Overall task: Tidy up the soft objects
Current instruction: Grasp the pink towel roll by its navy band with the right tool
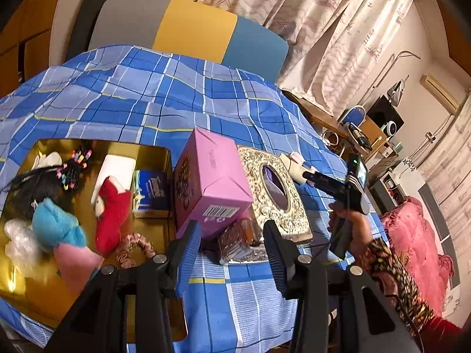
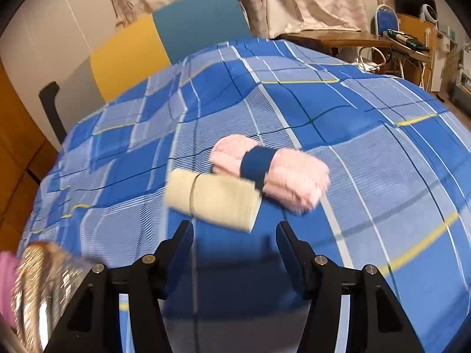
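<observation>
In the right wrist view, the glittery gold box (image 2: 44, 288) at the lower left is smeared by motion and cut by the frame edge. The fluffy pink rolled towel (image 2: 294, 182) has blurred edges. In the left wrist view, a crinkled foil-like thing (image 1: 235, 244) sits half hidden behind the pink cardboard box (image 1: 212, 182), perhaps a wrapper.

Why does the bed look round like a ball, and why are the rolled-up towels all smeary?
Right wrist view: the fisheye lens bulges the checked bedspread into a dome, and motion blur smears the beige roll and pink roll. Left wrist view: sharper, with warm glare off the gold tray.
</observation>
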Available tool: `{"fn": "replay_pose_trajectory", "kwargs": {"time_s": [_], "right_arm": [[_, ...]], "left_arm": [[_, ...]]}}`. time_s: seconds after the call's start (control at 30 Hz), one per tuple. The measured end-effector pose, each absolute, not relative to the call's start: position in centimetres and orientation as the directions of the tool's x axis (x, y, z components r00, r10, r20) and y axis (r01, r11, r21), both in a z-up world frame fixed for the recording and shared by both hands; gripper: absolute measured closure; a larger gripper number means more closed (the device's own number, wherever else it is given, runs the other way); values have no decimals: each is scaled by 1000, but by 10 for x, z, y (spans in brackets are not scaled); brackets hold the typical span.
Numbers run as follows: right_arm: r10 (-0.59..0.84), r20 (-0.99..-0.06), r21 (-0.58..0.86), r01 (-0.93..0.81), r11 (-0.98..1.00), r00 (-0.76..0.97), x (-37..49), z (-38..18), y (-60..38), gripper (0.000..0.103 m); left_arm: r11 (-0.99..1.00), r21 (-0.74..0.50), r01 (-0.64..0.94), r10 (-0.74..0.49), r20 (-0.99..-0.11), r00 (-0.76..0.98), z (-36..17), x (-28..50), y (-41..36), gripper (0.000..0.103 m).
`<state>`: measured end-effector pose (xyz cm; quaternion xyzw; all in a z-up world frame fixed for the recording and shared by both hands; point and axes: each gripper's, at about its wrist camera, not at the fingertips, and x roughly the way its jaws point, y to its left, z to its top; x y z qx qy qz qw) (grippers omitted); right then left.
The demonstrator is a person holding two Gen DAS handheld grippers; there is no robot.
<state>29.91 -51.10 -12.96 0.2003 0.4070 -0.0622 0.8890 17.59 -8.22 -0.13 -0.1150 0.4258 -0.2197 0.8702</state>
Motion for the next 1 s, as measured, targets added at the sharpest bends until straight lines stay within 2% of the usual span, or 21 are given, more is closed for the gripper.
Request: {"fn": "replay_pose_trajectory", "kwargs": {"time_s": [0.1,0.27,0.37,0.47,0.53,0.63,0.83,1.0], "right_arm": [[114,-744,354,243,903,659,309,-134,-506,43],[357,-679,525,84,847,641,297,-132,-476,43],[406,-647,537,8,843,645,278,-119,-470,43],[272,-652,401,18,916,708,269,-98,-487,43],[85,-677,204,75,976,731,275,-87,-498,41],[-39,-721,39,97,995,692,302,-87,-511,40],[-42,-810,-6,63,998,585,349,-117,-527,40],[-41,-826,-42,11,999,561,364,-134,-528,36]], "left_arm": [[878,-382,290,-480,-694,537,0,183,-91,59],[883,-357,305,-469,-704,533,4,190,-108,59],[874,-361,325,-485,-698,528,8,195,-118,59],[863,-376,339,-504,-696,512,10,199,-127,59],[856,-387,343,-515,-695,501,11,202,-132,59],[846,-404,348,-531,-697,483,12,204,-137,59],[848,-398,350,-526,-708,471,16,208,-146,59],[854,-389,347,-516,-718,467,16,211,-148,59]]}}
